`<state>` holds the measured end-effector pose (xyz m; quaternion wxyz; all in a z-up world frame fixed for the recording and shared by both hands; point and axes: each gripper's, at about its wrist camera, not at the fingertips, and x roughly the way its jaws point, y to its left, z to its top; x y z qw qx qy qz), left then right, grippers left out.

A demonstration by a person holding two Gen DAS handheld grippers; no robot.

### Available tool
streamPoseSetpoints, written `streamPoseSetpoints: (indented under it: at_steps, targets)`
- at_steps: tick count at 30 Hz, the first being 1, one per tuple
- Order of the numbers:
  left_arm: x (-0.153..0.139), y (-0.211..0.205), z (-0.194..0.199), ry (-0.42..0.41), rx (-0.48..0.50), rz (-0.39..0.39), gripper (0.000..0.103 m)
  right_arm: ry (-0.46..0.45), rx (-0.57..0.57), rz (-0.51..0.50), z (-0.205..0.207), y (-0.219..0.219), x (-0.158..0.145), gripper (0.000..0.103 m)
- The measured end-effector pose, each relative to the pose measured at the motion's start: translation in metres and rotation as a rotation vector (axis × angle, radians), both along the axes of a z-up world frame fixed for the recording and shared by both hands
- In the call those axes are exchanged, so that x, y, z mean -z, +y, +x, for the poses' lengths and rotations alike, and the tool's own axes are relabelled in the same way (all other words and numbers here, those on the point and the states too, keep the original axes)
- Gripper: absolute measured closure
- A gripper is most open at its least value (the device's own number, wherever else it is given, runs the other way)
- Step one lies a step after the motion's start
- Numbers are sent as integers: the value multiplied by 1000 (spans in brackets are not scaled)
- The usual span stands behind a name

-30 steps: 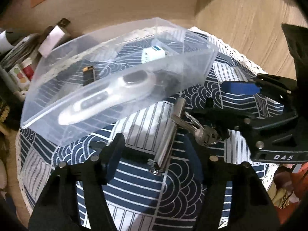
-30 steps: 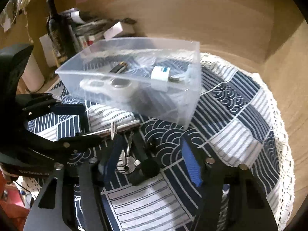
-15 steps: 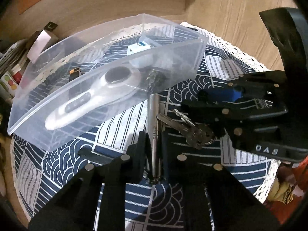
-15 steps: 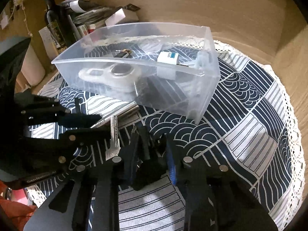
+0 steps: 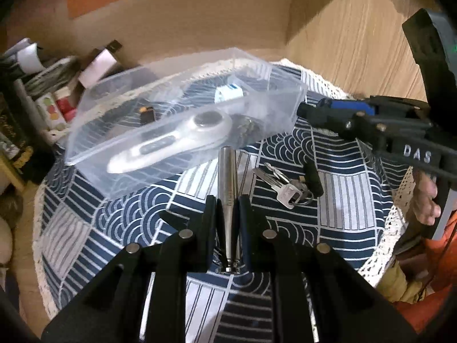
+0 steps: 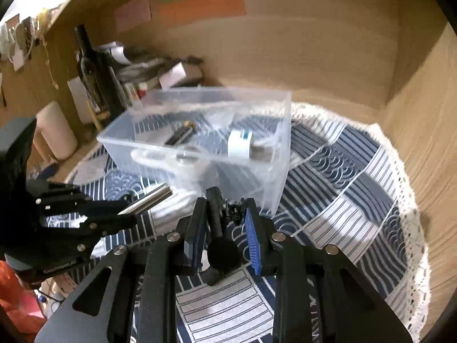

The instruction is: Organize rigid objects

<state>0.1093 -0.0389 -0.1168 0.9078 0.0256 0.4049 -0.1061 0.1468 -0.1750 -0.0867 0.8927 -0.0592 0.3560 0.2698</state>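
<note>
Your left gripper has its jaws clamped on the metal tube, lifted near the clear bin; it looks stiff and slick, so grip mid-shaft. Your right gripper pinches the black fob, keys dangling, likely swinging.

dark bottle, paper roll (white), patterned tablecloth

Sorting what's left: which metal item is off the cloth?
The steel rod, clamped in the left hand-held gripper; the keys lie on the cloth.
</note>
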Motion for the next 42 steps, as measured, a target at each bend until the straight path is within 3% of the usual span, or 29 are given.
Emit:
streamPoseSetpoints:
  at_steps: [10,22,29,42]
  targets:
    - [-44,25,-16,-125,-73,-13,88,-106,23,47,-1,-1,-35,79]
    - [-88,63,19,-224,-182,-34,88,-164,29,55,27,13,-60,79]
    - [-85,80,52,-187,-209,-47,88,-112,16,43,57,29,-50,79]
    - [-34,76,105,-44,-188,4,88,10,-40,-74,86,58,1,79]
